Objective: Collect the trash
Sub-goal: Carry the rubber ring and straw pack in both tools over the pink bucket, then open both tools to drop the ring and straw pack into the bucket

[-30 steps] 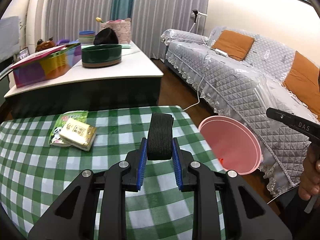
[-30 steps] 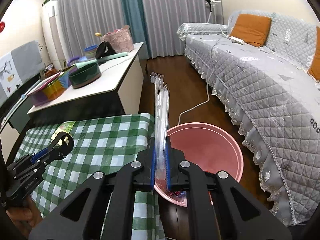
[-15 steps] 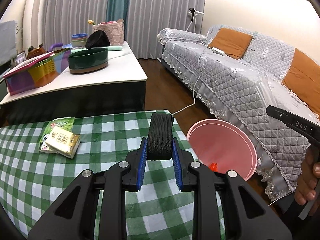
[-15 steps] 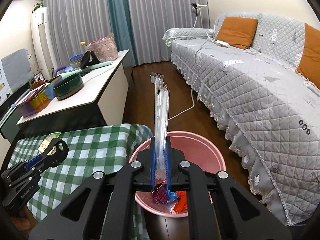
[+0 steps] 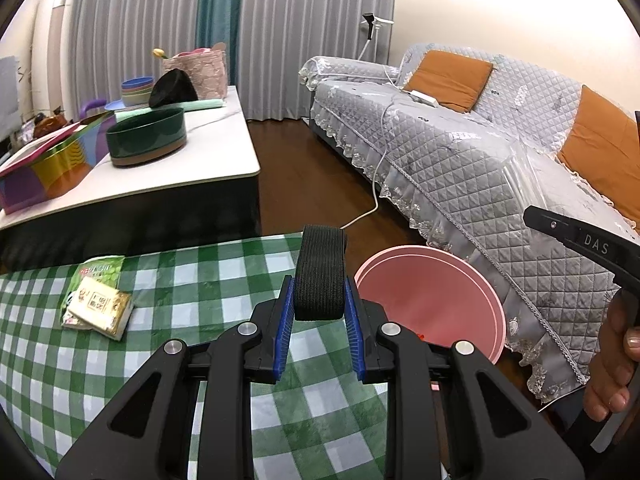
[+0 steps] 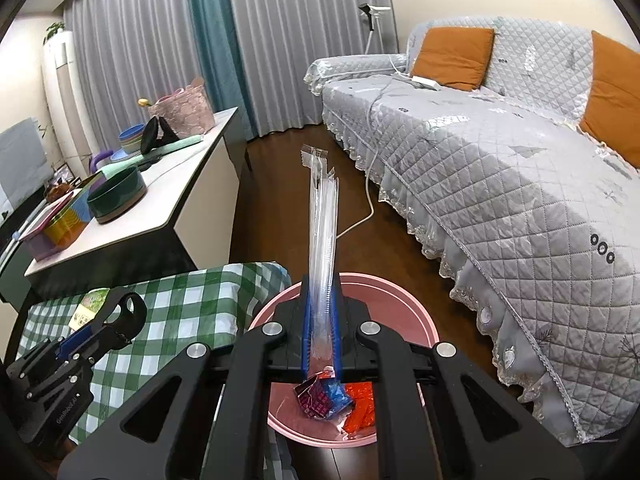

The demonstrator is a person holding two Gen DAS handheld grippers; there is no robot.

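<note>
Over the pink bin [image 6: 424, 320] our right tool [image 6: 320, 344] pinches a light, floppy, slippery clear wrapper [image 6: 322, 240] at its lower end, while our left tool [image 5: 319, 312] clamps a soft black elastic band [image 5: 320, 276] above the checked surface [image 5: 160, 320].

- Bright, even indoor light in both views; shadows are soft and faint.
- Strong fisheye bending at the edges, with black vignette corners.
- Focus is sharp; mild glare on the white wall [image 5: 500, 20].
</note>
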